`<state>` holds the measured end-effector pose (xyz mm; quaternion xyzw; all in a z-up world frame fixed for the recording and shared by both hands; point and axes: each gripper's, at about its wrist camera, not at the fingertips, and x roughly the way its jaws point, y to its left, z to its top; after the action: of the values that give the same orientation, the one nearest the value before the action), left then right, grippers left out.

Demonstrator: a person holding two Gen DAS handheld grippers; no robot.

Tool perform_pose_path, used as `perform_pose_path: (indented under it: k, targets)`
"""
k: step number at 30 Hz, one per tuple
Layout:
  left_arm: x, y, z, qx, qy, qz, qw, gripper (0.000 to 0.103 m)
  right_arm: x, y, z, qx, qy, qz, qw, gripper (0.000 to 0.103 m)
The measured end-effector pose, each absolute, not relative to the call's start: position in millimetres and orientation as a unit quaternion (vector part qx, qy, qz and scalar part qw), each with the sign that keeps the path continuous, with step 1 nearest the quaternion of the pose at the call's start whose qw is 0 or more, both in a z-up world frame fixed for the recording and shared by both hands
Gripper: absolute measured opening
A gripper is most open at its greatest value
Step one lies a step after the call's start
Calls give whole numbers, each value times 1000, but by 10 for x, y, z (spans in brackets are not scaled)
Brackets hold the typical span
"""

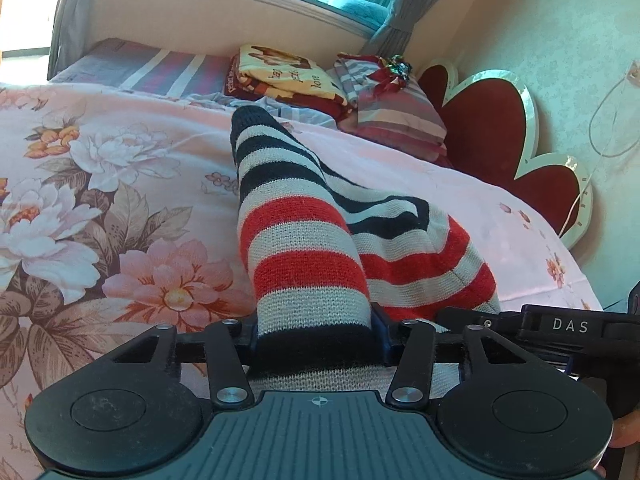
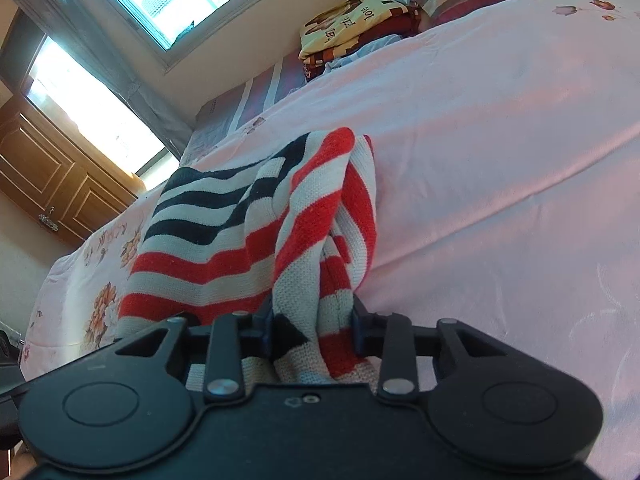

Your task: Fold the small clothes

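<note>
Both grippers, left gripper (image 1: 316, 336) and right gripper (image 2: 314, 330), clamp the striped knit sweater (image 1: 304, 248).
Loose knit bunched between jaws may slip or fold crooked on the floral bedspread (image 1: 100, 200).

Red, black and pale grey striped sweater (image 1: 312, 248) on a pink floral bedspread (image 1: 100, 208)

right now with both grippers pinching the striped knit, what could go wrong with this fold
1. The left gripper holds a thick bunch of the striped sweater, so layers may slip unevenly and skew the fold.
2. At the right gripper the knit looks twisted, which could lock a crease in.
3. The floral bedsheet is soft; dragging the sweater could rumple it.
</note>
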<state>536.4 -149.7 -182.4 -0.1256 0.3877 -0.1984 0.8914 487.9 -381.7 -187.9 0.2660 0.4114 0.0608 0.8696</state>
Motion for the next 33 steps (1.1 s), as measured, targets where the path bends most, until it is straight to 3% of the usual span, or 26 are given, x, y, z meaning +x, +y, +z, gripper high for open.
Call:
perform_pose_path:
  k: [8, 18, 33]
  targets:
    - [5161, -1221, -1405, -104, 359, -194, 907, 48, 4690, -3540, -1614, 285, 394, 105, 868, 32]
    - [4911, -129, -1129, -97, 342, -135, 925, 48, 4693, -2636, -1394, 294, 388, 166, 858, 32]
    - [5432, 1835, -1529, -97, 352, -124, 923, 48, 5045, -684, -1586, 293, 391, 165, 857, 32]
